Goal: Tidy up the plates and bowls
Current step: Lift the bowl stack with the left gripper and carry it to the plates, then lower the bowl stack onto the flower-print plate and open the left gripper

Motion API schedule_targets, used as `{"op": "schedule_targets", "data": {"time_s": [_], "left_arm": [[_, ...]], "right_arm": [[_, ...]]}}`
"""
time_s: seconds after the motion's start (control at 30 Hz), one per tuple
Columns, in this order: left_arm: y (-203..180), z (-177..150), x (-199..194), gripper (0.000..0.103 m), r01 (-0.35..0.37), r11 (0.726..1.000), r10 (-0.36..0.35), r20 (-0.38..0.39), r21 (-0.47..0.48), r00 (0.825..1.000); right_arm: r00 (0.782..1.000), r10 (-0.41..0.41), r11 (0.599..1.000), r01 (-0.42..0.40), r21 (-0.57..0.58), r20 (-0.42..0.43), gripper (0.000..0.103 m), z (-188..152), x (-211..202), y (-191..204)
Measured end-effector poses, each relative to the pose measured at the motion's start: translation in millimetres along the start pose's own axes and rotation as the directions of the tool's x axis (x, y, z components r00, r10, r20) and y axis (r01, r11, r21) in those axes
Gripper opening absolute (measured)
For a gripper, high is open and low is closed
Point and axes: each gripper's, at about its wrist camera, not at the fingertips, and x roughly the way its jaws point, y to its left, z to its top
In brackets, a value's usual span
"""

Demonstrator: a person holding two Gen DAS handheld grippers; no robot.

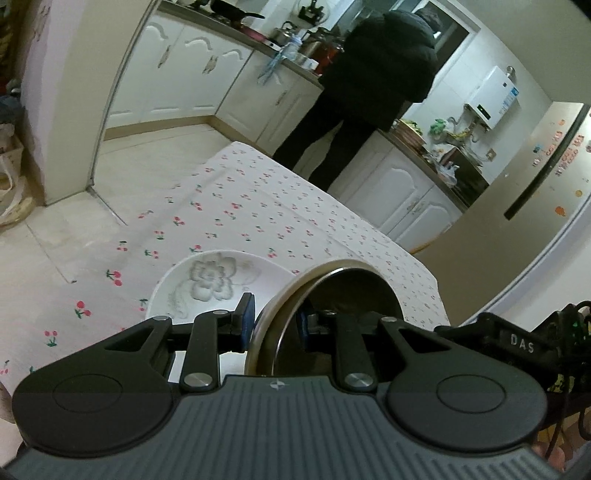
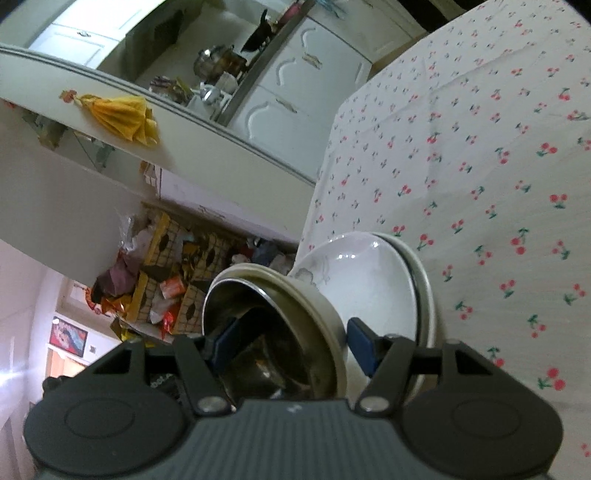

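Here our left gripper [image 1: 272, 322] has its jaws clamped on a steel bowl's [image 1: 332, 295] rim above the cherry-print surface [image 1: 258, 206], a white plate [image 1: 210, 284] just beside; our right gripper [image 2: 291, 343] likewise clamps a steel bowl [image 2: 273, 332] beside stacked plates [image 2: 373, 280].

The steel bowl [image 1: 328, 295] is shiny metal with a brushed rim. The flowered plate [image 1: 214, 284] beside it looks glossy ceramic. The bench's cherry-print tablecloth [image 2: 480, 166] is matt, creased cloth.

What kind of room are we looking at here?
Most likely a home kitchen: white cabinet doors under a cluttered counter, a steel kettle, and a cherry-print tablecloth covering the table.
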Motion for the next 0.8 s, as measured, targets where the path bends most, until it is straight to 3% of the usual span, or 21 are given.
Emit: {"op": "schedule_targets", "data": {"time_s": [0.5, 0.8], "left_arm": [[1.3, 1.3, -2.6, 0.022, -0.009, 0.999, 0.008, -0.035, -0.037, 0.999], [0.2, 4.0, -4.1, 0.026, -0.021, 0.999, 0.02, -0.022, -0.041, 1.0]], "right_arm": [[0.999, -0.032, 0.999, 0.032, -0.035, 0.002, 0.065, 1.4, 8.5, 5.4], [0.999, -0.045, 0.996, 0.047, -0.071, 0.027, 0.077, 2.6, 7.3, 6.7]]}}
